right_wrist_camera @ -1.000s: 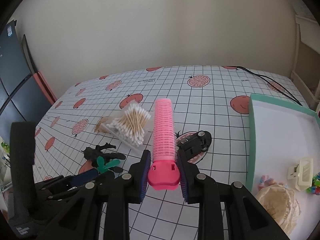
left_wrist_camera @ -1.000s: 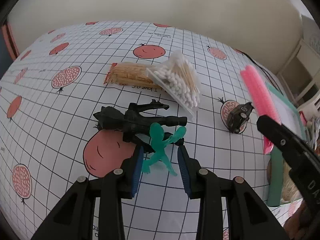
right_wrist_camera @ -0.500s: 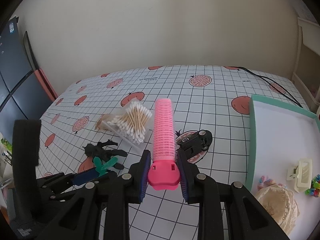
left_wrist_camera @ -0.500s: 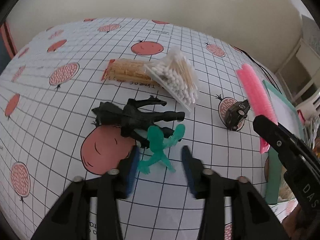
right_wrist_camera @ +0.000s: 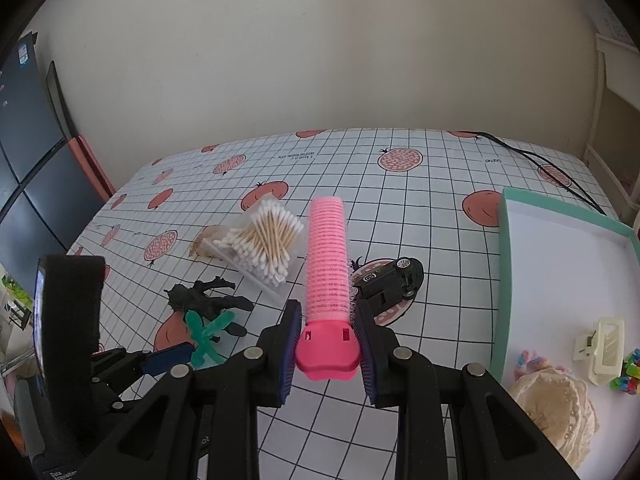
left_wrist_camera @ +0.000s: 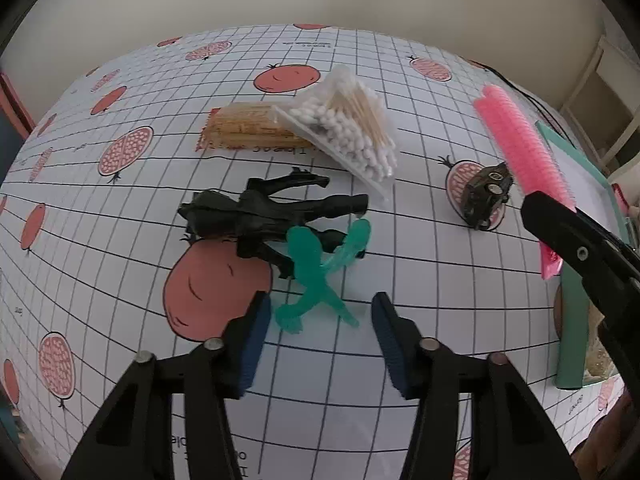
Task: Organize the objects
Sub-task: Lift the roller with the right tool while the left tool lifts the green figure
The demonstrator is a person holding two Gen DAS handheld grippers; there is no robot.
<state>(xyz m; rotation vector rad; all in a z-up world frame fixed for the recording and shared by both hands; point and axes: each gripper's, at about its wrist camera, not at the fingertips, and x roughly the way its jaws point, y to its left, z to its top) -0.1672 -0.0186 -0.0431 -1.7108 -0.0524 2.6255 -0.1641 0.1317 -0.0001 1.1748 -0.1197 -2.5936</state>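
Note:
A green toy figure (left_wrist_camera: 316, 276) lies flat on the checked tablecloth, its upper half against a black toy creature (left_wrist_camera: 272, 216). My left gripper (left_wrist_camera: 318, 320) points steeply down over the figure's legs. Its jaws are closing with the legs between them, and the right pad stands clear of the figure. My right gripper (right_wrist_camera: 327, 320) is shut on the base of a pink hair roller (right_wrist_camera: 326, 256), held above the table. The right wrist view also shows the green figure (right_wrist_camera: 204, 332) and one blue pad (right_wrist_camera: 168, 358) of the left gripper.
Beyond the toys lie a bag of cotton swabs (left_wrist_camera: 348, 136) and a snack packet (left_wrist_camera: 244, 128). A dark toy car (right_wrist_camera: 388, 280) lies to the right. A teal-walled tray (right_wrist_camera: 504, 280) at the right holds a white hair clip (right_wrist_camera: 600, 348), a lace piece (right_wrist_camera: 552, 408) and coloured beads.
The left jaws stand wider around the green figure's legs than a second ago, having opened further in between. The figure still lies on the cloth. The right gripper and roller have not moved.

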